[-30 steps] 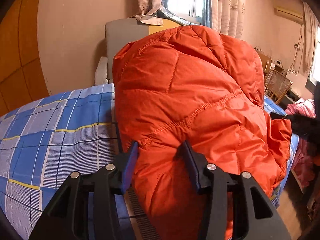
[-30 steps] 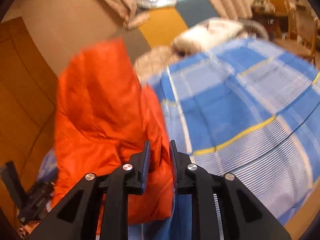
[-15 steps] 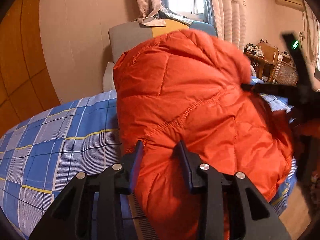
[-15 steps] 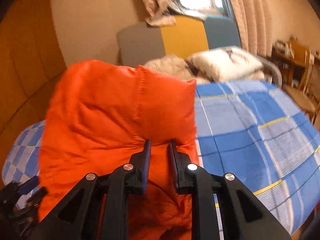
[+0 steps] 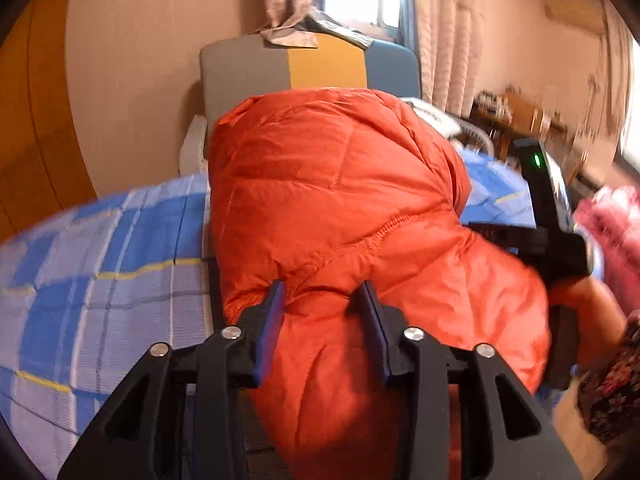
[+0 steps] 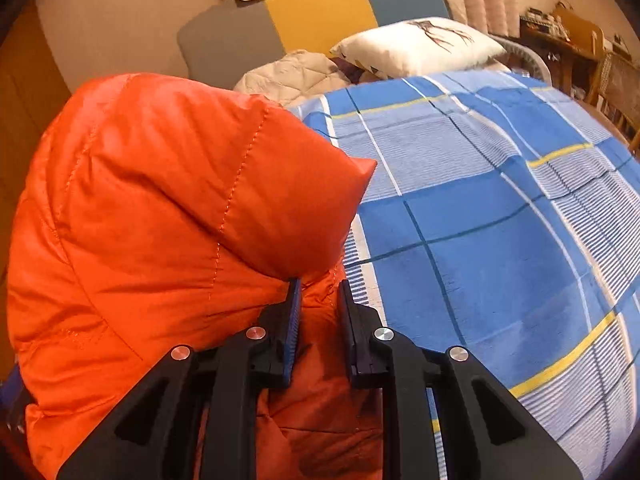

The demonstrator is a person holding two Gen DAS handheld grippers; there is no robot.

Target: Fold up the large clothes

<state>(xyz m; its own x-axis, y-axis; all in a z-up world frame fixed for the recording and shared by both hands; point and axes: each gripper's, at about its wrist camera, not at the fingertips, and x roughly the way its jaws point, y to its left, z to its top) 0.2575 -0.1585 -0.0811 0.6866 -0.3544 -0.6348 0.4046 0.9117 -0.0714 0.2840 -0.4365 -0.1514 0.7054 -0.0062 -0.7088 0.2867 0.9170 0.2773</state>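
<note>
An orange quilted puffer jacket [image 5: 340,208] is held up over the bed's blue checked cover [image 5: 100,264]. My left gripper [image 5: 322,296] is shut on a thick bunch of its fabric, with the jacket bulging up in front of the jaws. My right gripper [image 6: 318,292] is shut on another edge of the same jacket [image 6: 160,208], which billows to the left of its jaws. The right gripper's body also shows in the left wrist view [image 5: 548,216], at the jacket's right side.
The blue checked bed cover [image 6: 500,216] stretches to the right. A white pillow [image 6: 416,46] and a beige quilted garment [image 6: 296,74] lie at the headboard [image 6: 320,20]. A desk and chairs [image 6: 580,48] stand at the far right. Pink cloth [image 5: 612,236] lies beside the bed.
The jacket has been swung and lowered toward the bed between both grippers. The right gripper has come close to the left one, and both views have shifted.
</note>
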